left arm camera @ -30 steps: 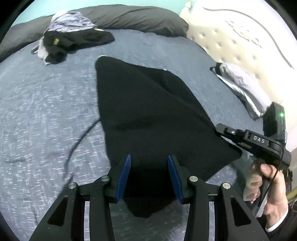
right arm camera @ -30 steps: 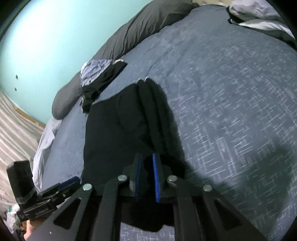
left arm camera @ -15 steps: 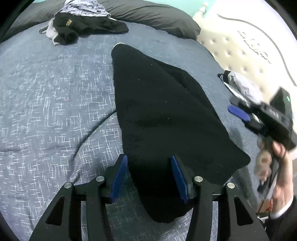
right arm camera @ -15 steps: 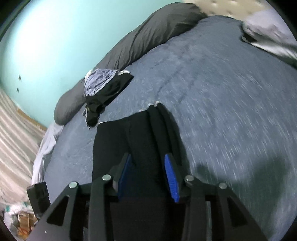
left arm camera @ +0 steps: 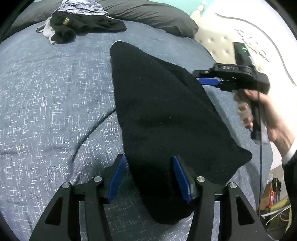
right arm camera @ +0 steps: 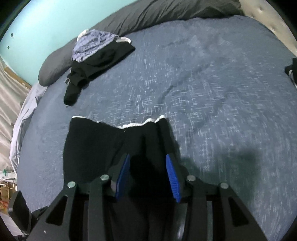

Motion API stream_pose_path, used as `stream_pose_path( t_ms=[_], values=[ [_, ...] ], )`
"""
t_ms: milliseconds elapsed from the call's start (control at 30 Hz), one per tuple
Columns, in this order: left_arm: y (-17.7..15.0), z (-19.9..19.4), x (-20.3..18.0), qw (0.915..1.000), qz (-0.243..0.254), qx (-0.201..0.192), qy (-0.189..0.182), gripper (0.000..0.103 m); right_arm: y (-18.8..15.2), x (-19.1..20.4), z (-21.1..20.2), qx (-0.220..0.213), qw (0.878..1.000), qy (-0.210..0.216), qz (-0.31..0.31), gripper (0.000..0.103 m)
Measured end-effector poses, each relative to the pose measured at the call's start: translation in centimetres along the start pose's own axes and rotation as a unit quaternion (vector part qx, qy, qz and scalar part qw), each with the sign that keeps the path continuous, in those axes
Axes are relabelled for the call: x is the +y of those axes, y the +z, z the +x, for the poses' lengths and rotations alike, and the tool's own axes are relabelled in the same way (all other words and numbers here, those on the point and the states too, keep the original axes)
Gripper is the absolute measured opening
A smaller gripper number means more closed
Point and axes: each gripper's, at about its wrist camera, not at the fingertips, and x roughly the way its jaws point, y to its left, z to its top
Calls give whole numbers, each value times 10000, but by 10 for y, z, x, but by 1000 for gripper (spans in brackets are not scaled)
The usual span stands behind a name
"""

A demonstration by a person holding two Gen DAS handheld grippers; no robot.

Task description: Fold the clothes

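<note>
Both of my grippers stand with their blue pads spread apart, gripping nothing. My left gripper (left arm camera: 149, 176) hangs over the near end of the black garment (left arm camera: 163, 118), whose cloth lies between and below the two pads; I cannot tell whether they touch it. My right gripper (right arm camera: 147, 177) is likewise spread above the same garment (right arm camera: 104, 144), seen from its other side, where a thin white edge (right arm camera: 130, 126) runs along the far hem. In the left wrist view that right gripper (left arm camera: 207, 78) shows out to the side, level over the garment's right edge, held by a hand (left arm camera: 265, 113) with a dark sleeve and white cuff.

The garment lies flat and folded lengthwise on the blue-grey patterned bedspread (left arm camera: 55, 103), tapering away from me. Well apart from it, near the dark grey pillows (left arm camera: 152, 13), sits a pile of unfolded clothes (left arm camera: 79, 24), black and striped blue-white. A cream tufted headboard (left arm camera: 219, 40) stands beyond the bed's right side, and the wall (right arm camera: 37, 24) is turquoise.
</note>
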Motion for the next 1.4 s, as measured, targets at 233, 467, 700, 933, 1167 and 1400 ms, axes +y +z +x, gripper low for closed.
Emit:
stream_pose_path(
  t_ms=[233, 467, 700, 933, 1167, 1400],
  values=[
    [2, 0, 2, 10000, -51, -16, -53, 59, -2, 16, 12, 49, 9981, -345, -501, 14],
    [0, -1, 2, 10000, -57, -47, -52, 59, -3, 13, -13, -498, 9965, -476, -482, 9],
    [2, 0, 3, 9999, -111, -4, -51, 61, 0, 3, 3, -321, 9975, -563, -282, 9],
    [7, -4, 4, 9999, -123, 4, 7, 61, -14, 0, -16, -108, 9997, -111, -167, 13],
    [13, -12, 19, 9994, -333, -60, 69, 61, -28, -2, -37, 108, 9993, 342, -61, 20],
    [1, -13, 29, 9986, -492, 156, -86, 61, -66, -11, -55, 513, 9973, 529, 62, 44]
  ],
)
